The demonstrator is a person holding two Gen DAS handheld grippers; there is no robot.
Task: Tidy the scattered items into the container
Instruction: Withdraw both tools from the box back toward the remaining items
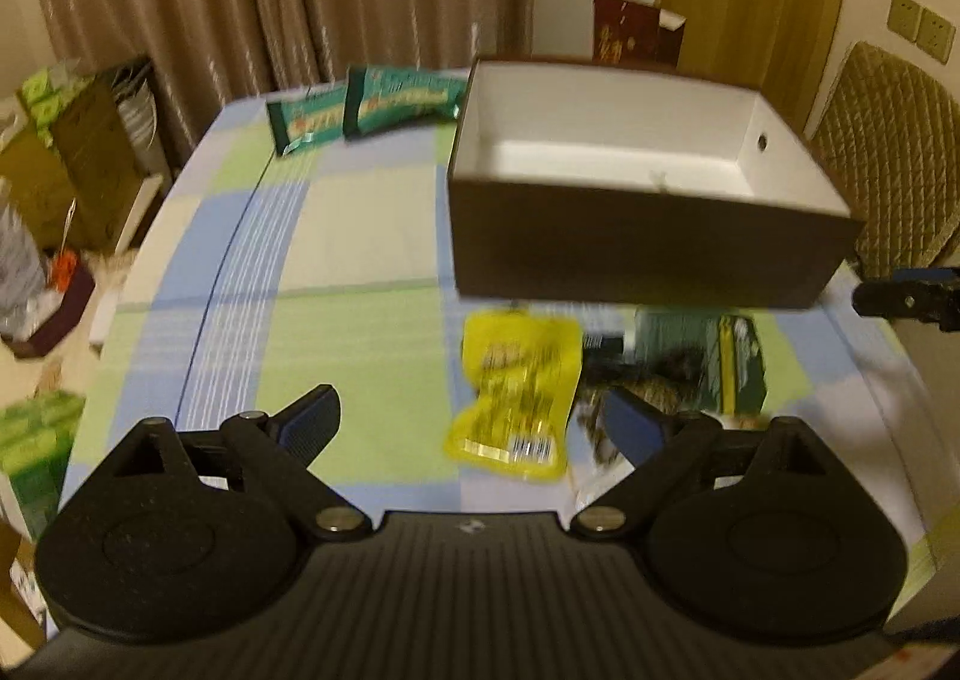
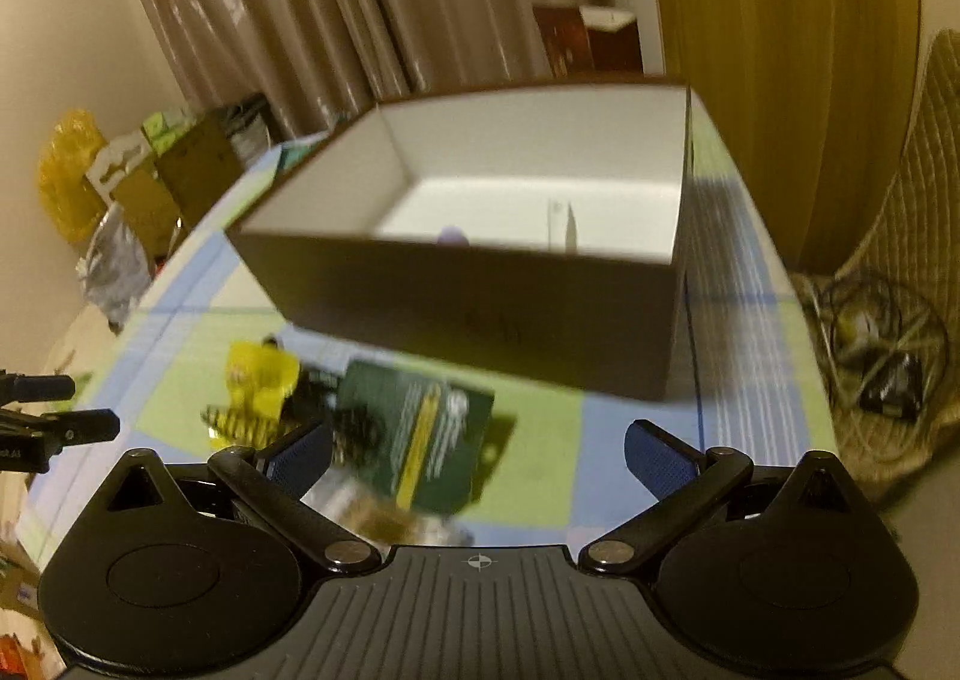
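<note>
Box (image 1: 636, 254), dark outside and white inside, sits open and empty on the checked tabletop (image 1: 360, 236). The left gripper (image 1: 474, 422) and right gripper (image 2: 480, 452) both hover with jaws spread wide, holding nothing. Just in front of the box lie a yellow packet (image 1: 519, 392) and a dark green packet (image 2: 420, 440). Two teal packets (image 1: 366, 110) lie left of the box.
</note>
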